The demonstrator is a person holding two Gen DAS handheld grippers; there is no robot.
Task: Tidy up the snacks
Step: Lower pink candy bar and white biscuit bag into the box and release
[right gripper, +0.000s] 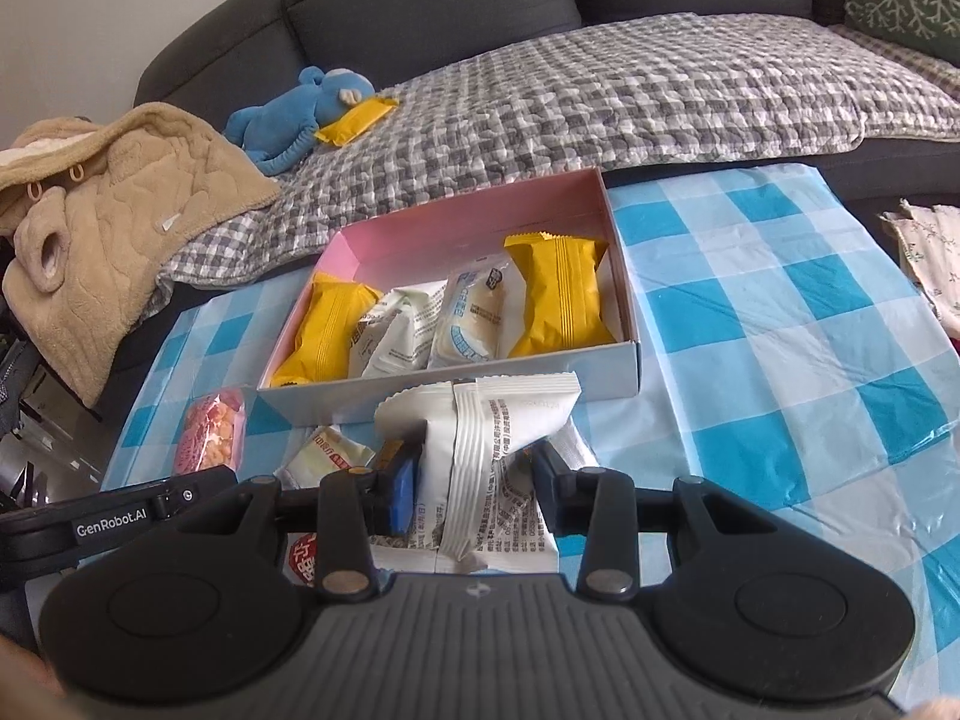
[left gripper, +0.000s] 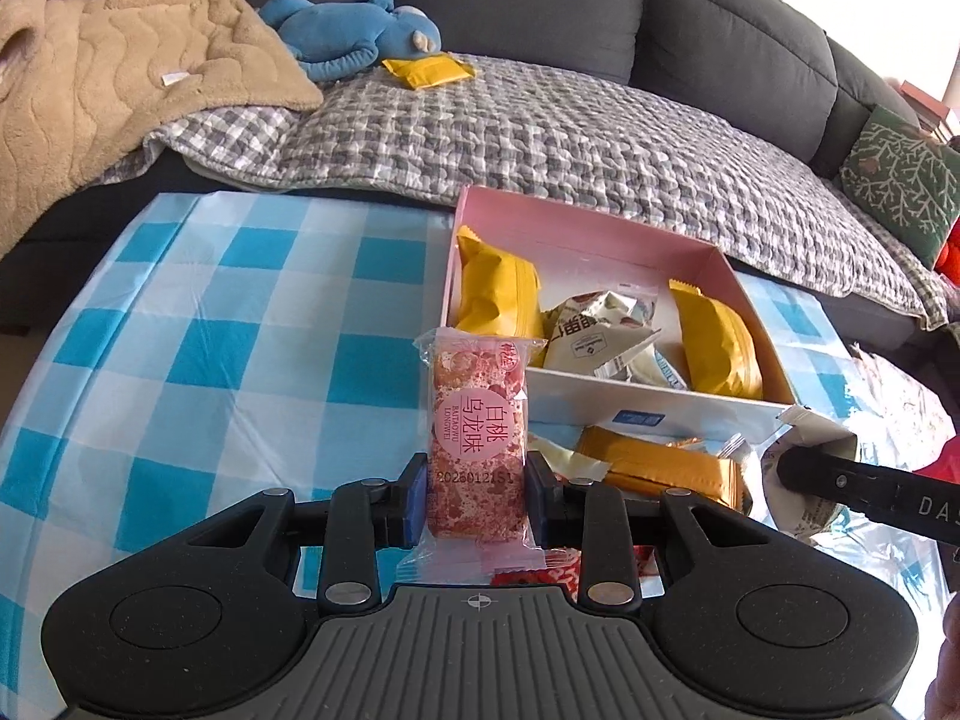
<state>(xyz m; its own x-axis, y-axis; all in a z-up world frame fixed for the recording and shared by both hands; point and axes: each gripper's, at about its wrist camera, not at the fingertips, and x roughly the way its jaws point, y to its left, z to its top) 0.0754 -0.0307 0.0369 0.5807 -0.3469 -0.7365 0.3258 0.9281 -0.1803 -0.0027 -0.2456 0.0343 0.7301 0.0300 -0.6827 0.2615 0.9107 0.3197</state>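
My left gripper (left gripper: 477,495) is shut on a pink snack bar (left gripper: 477,420), held upright just in front of the pink box (left gripper: 576,228). That bar shows again in the right wrist view (right gripper: 210,438) at the left. My right gripper (right gripper: 474,480) is shut on a white snack packet (right gripper: 486,438), lifted near the box's front wall (right gripper: 480,384). Inside the box lie two yellow packets (right gripper: 558,294) (right gripper: 324,330) and some white ones (right gripper: 474,312). Loose snacks, among them an orange packet (left gripper: 666,468), lie on the table before the box.
A blue-and-white checked cloth (left gripper: 210,330) covers the table. Behind it is a grey sofa with a checked quilt (left gripper: 540,132), a beige blanket (left gripper: 108,78), a blue plush toy (left gripper: 354,30) and another yellow packet (left gripper: 429,69). A green cushion (left gripper: 900,180) sits at the right.
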